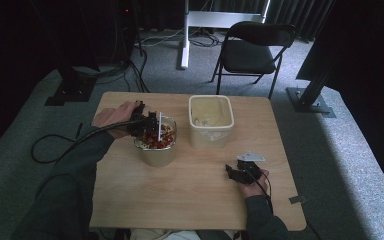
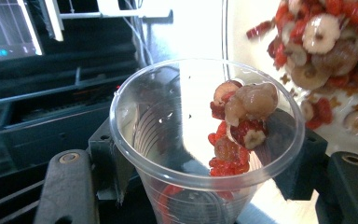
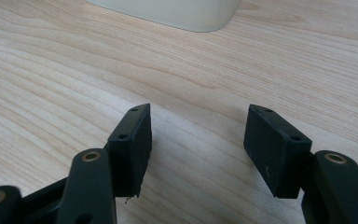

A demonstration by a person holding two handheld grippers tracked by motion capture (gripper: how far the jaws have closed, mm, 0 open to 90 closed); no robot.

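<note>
Left tongs (image 2: 200, 186) clamped a clear cup (image 2: 205, 135) of dried fruit, tilted over the bowl (image 1: 156, 137), cup base cut off; right tongs (image 3: 198, 149) rested open, empty, on the tabletop (image 1: 195, 185).

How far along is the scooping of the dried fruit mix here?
Done: the clear plastic cup already has some red and pale dried fruit inside it. In hand: the left hand-held gripper is shut on the cup, tilted at the full container. Left: the beige container looks to hold no fruit, likely the destination. The right hand-held gripper sits open over the table.
</note>
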